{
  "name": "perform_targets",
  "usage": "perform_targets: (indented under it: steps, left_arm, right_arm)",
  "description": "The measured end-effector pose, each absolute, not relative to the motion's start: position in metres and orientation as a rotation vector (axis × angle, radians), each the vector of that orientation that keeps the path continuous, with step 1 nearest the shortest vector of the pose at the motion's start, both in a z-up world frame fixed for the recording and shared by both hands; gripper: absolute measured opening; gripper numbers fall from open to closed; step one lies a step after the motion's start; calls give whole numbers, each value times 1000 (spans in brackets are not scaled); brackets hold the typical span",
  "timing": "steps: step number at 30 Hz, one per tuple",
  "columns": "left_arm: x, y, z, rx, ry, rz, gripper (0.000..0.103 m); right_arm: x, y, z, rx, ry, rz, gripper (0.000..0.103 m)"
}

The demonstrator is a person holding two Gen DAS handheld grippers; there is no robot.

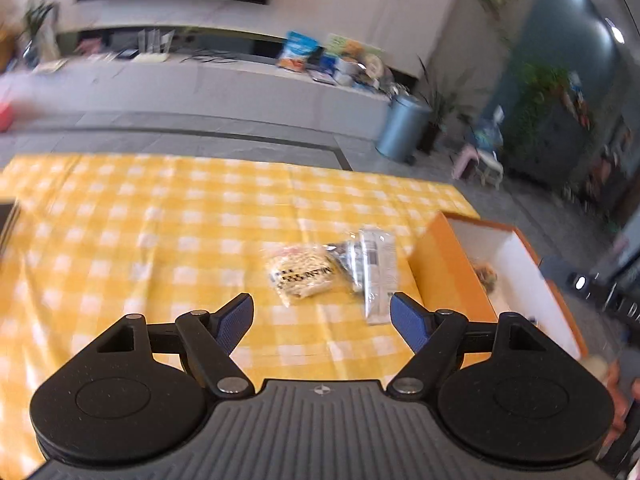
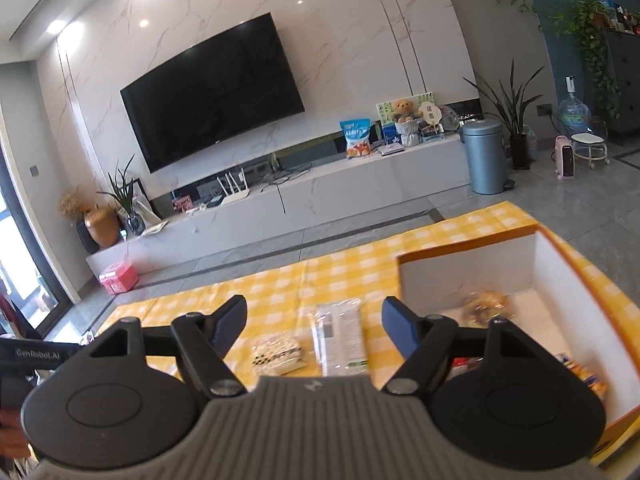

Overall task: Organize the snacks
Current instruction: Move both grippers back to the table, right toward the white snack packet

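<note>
On the yellow checked tablecloth (image 1: 140, 232) lie two snack packets: a pale square one (image 1: 301, 276) with dark lettering and a long clear-and-white one (image 1: 374, 276) beside it. To their right stands an orange box (image 1: 448, 272) with white inner walls, holding a wrapped snack (image 1: 486, 276). My left gripper (image 1: 322, 320) hangs open just short of the packets, nothing between its blue pads. In the right wrist view my right gripper (image 2: 314, 324) is open above the pale packet (image 2: 278, 354) and the long packet (image 2: 340, 338), beside the box (image 2: 464, 256), which holds several snacks (image 2: 486, 302).
A dark flat thing (image 1: 8, 220) lies at the cloth's left edge. Beyond the table are grey floor, a low white TV bench (image 2: 320, 192) with bags and toys, a blue bin (image 2: 486, 156), potted plants and a pink box (image 2: 118, 278) on the floor.
</note>
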State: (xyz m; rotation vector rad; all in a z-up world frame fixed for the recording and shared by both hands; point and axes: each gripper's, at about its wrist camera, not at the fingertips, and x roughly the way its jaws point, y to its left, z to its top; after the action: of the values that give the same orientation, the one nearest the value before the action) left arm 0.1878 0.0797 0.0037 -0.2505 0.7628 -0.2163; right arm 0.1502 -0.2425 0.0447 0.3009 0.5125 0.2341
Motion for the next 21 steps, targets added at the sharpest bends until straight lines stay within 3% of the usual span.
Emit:
perform_targets:
  steps: [10, 13, 21]
  left_arm:
    - [205, 154, -53, -429, 842, -128, 91]
    - [210, 158, -66, -441, 866, -95, 91]
    - [216, 144, -89, -379, 929, -134, 91]
  right_arm:
    - [178, -162, -3, 233, 658, 175, 78]
    - [193, -144, -19, 158, 688, 129, 90]
    - [241, -130, -67, 28, 799, 18, 90]
